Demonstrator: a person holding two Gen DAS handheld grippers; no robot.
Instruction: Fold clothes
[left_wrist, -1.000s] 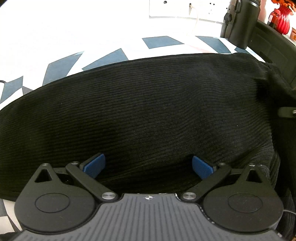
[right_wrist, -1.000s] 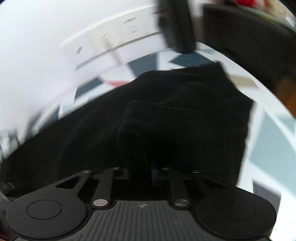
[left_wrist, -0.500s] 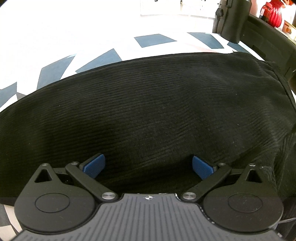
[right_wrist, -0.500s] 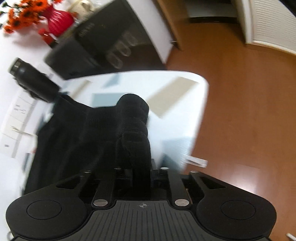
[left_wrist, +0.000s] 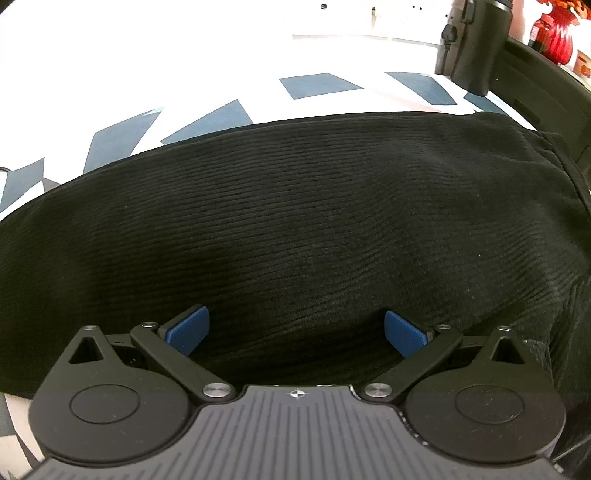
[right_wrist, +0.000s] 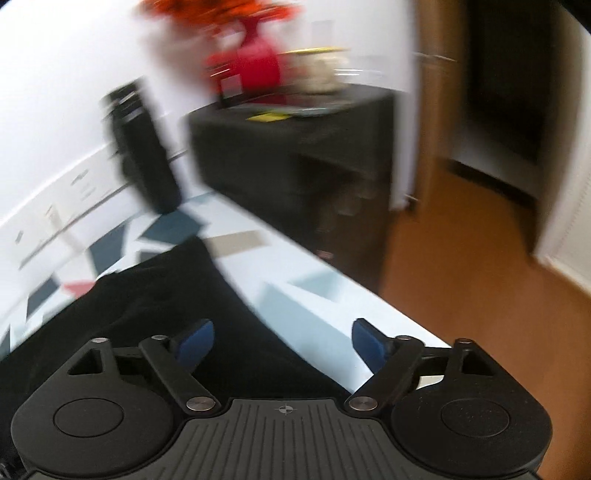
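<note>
Right wrist view motion-blurred, red vase (right_wrist: 255, 62) smeared, black garment (left_wrist: 295, 229) cut off by left-view edges

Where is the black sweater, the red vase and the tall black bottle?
black sweater (left_wrist: 295, 221): left wrist view, middle of its ribbed top.
red vase (right_wrist: 258, 66): right wrist view, its blurred red body.
tall black bottle (left_wrist: 472, 44): left wrist view, its side, at the table's far edge.

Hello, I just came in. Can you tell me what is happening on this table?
A person is folding a black ribbed garment on a patterned table, with a gripper in each hand. The left gripper hovers open over the cloth. The right gripper has just been opening; its jaws stand apart with nothing pressed between them, above the garment's edge.
</note>
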